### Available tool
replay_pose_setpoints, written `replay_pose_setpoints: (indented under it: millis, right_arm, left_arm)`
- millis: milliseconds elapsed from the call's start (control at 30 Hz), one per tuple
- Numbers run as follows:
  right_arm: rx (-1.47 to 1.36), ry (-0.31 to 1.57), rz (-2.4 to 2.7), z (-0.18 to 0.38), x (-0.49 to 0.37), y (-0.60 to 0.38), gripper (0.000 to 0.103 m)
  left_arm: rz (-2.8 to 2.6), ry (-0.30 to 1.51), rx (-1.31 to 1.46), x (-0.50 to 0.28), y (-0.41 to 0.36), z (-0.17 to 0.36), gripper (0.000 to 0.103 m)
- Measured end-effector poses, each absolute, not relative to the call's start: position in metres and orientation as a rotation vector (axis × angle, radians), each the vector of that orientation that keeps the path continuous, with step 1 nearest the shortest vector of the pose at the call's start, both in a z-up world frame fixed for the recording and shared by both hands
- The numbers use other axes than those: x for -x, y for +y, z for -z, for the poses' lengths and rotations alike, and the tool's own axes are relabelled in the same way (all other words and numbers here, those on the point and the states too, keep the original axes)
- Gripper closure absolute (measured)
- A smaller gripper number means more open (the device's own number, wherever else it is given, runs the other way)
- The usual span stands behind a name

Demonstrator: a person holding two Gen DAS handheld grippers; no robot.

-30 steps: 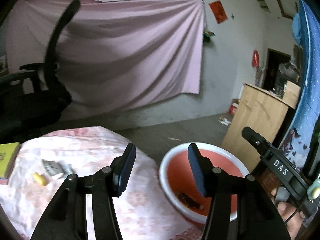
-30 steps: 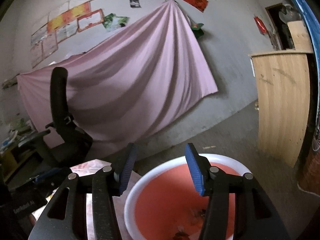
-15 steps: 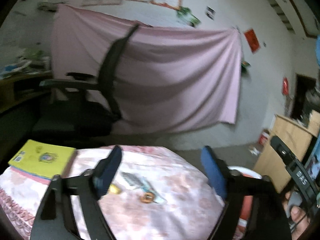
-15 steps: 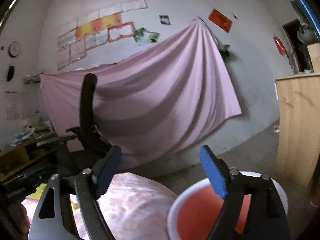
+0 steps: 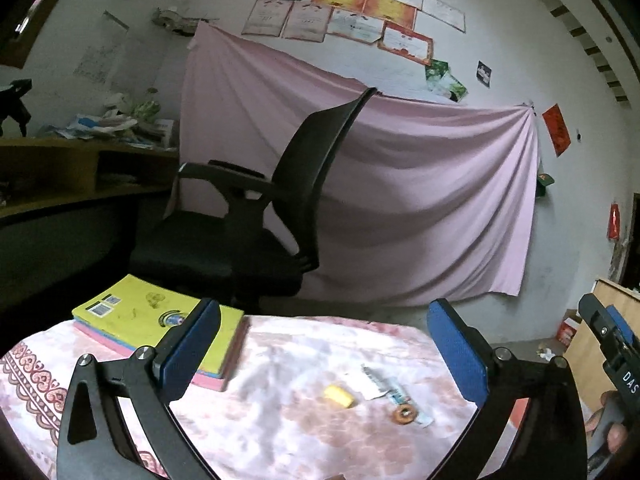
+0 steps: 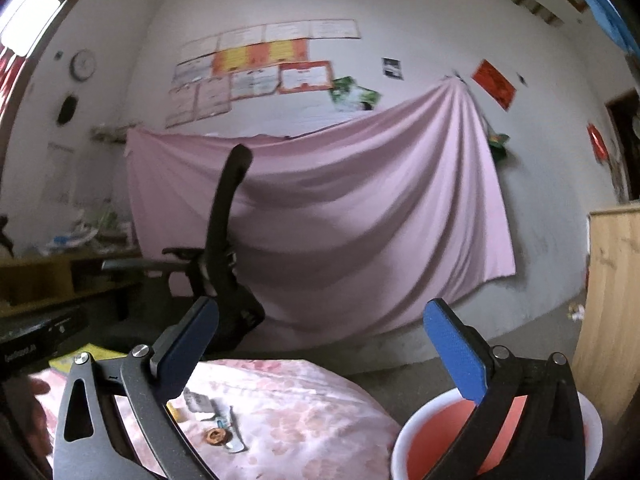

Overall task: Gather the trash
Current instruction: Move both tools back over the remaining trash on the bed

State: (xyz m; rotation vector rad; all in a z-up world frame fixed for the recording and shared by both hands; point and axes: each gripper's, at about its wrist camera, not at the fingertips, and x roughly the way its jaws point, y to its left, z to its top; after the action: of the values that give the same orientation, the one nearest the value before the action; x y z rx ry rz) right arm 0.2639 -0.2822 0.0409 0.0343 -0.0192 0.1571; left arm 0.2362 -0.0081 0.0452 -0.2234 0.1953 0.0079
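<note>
Trash lies on the pink floral tablecloth point(image 5: 304, 436): a small yellow piece point(image 5: 338, 395), a torn silvery wrapper point(image 5: 384, 384) and a small brown ring-shaped bit point(image 5: 405, 415). My left gripper point(image 5: 324, 344) is open and empty, held above and short of them. The wrapper point(image 6: 218, 410) and brown bit point(image 6: 217, 436) also show in the right wrist view, at lower left. My right gripper point(image 6: 320, 344) is open and empty, beside the red basin with a white rim point(image 6: 404, 440) at the table's right edge.
A stack of books with a yellow cover point(image 5: 156, 316) lies at the table's far left. A black office chair point(image 5: 256, 224) stands behind the table before a pink hanging sheet point(image 5: 400, 200). A wooden cabinet point(image 6: 612, 300) stands on the right, a cluttered desk point(image 5: 60, 168) on the left.
Both grippers have opened wider and lifted. The left one has swung left from the basin to face the table's trash. The right view has tilted up from the basin.
</note>
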Motion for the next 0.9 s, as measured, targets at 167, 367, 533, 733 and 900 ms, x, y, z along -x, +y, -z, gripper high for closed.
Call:
replay_pose_setpoints:
  millis: [167, 367, 533, 733, 900]
  right_arm:
    - [0.062, -0.016, -0.188, -0.032, -0.272, -0.257, 0.0]
    - [0.125, 0.08, -0.254, -0.02, -0.289, -0.239, 0.0]
    - [0.131, 0.216, -0.307, -0.009, -0.311, -0.233, 0.0]
    - [0.176, 0.408, -0.348, 0.008, -0.335, -0.218, 0.02]
    - [0.226, 0.568, -0.365, 0.024, -0.347, -0.205, 0.044]
  left_arm:
    - [-0.01, 0.226, 0.203, -0.243, 0.0, -0.035, 0.002]
    - [-0.012, 0.232, 0.125, -0.255, 0.007, -0.03, 0.002]
    - [0.019, 0.3, 0.16, -0.27, 0.017, -0.021, 0.002]
    - [0.073, 0.476, 0.123, -0.299, 0.011, -0.006, 0.003]
    - [0.16, 0.571, 0.089, -0.312, 0.0, 0.006, 0.011]
